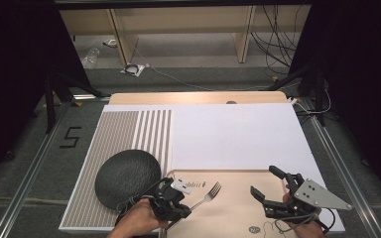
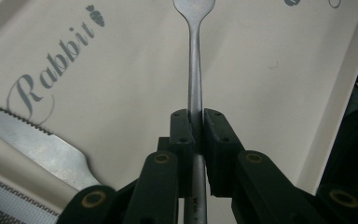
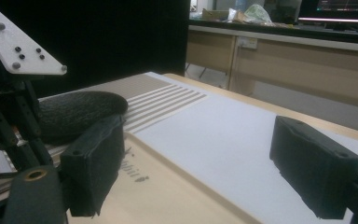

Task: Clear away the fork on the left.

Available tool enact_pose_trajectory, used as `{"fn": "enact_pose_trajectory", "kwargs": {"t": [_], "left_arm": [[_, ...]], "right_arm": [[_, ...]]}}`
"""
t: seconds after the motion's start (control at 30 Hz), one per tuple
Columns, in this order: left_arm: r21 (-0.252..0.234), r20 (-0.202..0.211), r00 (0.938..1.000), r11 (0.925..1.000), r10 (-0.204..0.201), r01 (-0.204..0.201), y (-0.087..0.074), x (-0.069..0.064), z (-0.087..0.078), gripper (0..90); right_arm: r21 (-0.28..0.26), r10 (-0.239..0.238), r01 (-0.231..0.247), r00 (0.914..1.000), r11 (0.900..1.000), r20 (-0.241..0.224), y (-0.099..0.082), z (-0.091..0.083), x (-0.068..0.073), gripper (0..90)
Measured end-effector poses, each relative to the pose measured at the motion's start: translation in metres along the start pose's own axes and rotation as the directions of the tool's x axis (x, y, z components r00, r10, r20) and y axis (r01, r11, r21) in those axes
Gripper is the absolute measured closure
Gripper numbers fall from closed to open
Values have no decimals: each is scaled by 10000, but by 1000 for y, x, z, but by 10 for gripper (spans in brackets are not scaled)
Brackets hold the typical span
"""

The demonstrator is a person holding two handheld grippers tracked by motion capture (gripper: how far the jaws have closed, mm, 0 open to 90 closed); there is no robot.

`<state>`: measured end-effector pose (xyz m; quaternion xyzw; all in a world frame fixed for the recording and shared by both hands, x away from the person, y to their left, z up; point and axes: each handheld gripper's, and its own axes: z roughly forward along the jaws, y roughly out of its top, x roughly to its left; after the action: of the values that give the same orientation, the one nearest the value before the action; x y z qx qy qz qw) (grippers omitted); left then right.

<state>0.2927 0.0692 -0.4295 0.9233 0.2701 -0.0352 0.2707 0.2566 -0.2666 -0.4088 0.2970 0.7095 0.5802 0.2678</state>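
A silver fork (image 1: 210,192) hangs low over a beige tray (image 1: 238,208) printed with "Rabbit", its tines pointing up and right in the high view. My left gripper (image 1: 189,207) is shut on the fork's handle. In the left gripper view the two pads (image 2: 182,128) clamp the thin handle of the fork (image 2: 195,70), which runs straight ahead over the tray (image 2: 135,84). My right gripper (image 1: 267,182) hovers over the right half of the tray, its jaws wide apart with nothing between them. The right gripper (image 3: 200,163) looks along the table with bare tray (image 3: 168,196) below it.
A black round plate (image 1: 126,178) lies on a striped placemat (image 1: 129,129) left of the tray, also seen as the plate (image 3: 74,109). A serrated knife blade (image 2: 37,144) lies at the tray's edge. A white sheet (image 1: 238,134) covers the table beyond.
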Motion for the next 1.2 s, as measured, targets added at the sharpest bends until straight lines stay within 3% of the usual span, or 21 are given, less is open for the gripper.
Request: {"fn": "enact_pose_trajectory", "kwargs": {"t": [0.83,1.2], "left_arm": [[1156,465,9989,9932,109,-162,-1,-17,25,819],[1765,518,9985,9839,174,-263,-2,-21,35,819]], "right_arm": [[-26,17,-17,10000,10000,-24,0,0,1,188],[-27,37,-37,10000,10000,-29,0,0,1,188]]}}
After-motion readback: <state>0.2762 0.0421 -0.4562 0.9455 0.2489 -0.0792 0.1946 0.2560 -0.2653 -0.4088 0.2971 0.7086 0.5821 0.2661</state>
